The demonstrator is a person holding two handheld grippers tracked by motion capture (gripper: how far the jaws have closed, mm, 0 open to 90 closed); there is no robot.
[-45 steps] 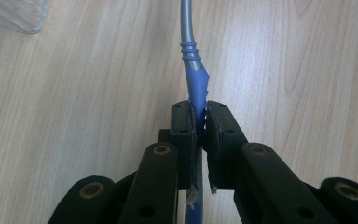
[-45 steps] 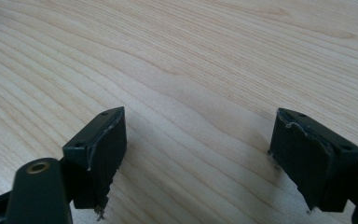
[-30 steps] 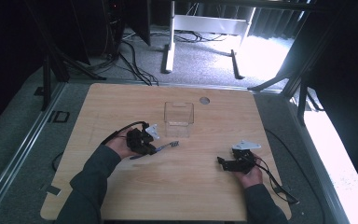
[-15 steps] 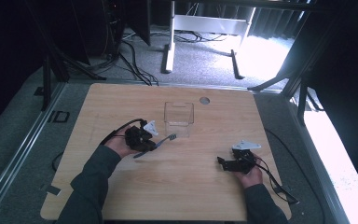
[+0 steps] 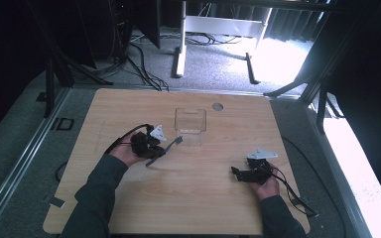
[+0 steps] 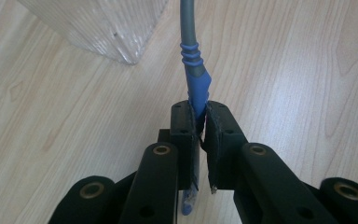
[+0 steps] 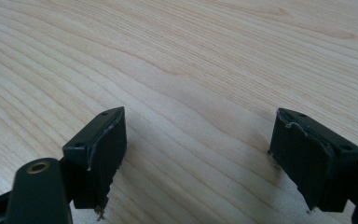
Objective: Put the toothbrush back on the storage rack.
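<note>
Left claw point(image 5: 155, 148) is clamped tight on the blue handle of a fork point(image 5: 166, 148); in the left gripper view the pads pinch the fork point(image 6: 196, 79) where the blue grip narrows into a grey shaft, which runs up and away from the jaws. The fork is lifted off the desk point(image 5: 129, 106), tilted, with its grey head pointing toward the clear plastic container point(image 5: 190, 120) and ending just beside that container's near left corner, not inside it. The container point(image 6: 98, 25) stands upright mid-desk, ribbed see-through walls, nothing visible in it. Right claw point(image 5: 238, 172) lies low on the desk at the right, well apart from fork and container; in the right gripper view its jaws stand wide apart with only bare wood point(image 7: 191, 70) between them, holding nothing. A small round grommet point(image 5: 218, 106) sits in the desk behind the container.
</note>
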